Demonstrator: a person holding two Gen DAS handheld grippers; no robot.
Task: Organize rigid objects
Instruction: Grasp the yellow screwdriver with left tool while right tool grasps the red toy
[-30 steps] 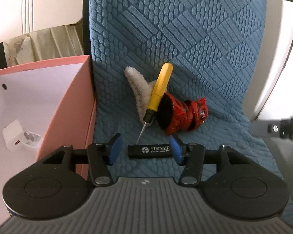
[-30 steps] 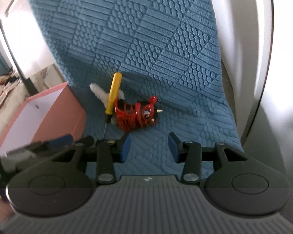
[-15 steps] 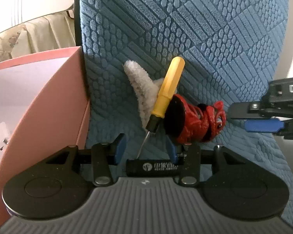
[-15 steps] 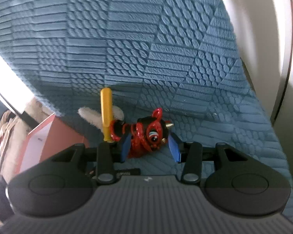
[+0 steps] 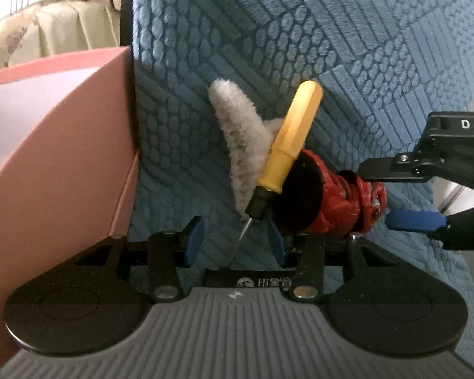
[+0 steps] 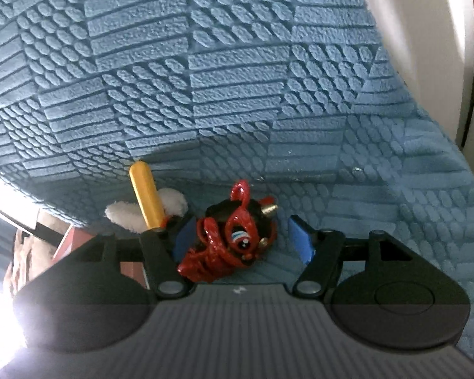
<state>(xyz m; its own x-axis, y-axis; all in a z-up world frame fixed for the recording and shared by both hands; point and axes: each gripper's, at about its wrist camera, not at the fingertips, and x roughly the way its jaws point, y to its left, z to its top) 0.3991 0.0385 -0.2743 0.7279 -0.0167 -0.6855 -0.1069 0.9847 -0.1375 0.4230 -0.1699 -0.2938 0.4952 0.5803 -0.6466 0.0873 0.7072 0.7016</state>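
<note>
Left wrist view: the left gripper is seen spread open, nothing clamped, over the screwdriver shaft and a black stick near its base, while the right gripper is open around the red figurine, not yet closed. Sorting is judged barely begun: these items and a fluffy piece remain on the blue mat. Only the left view shows the pink box at left; its contents are not visible.
</note>
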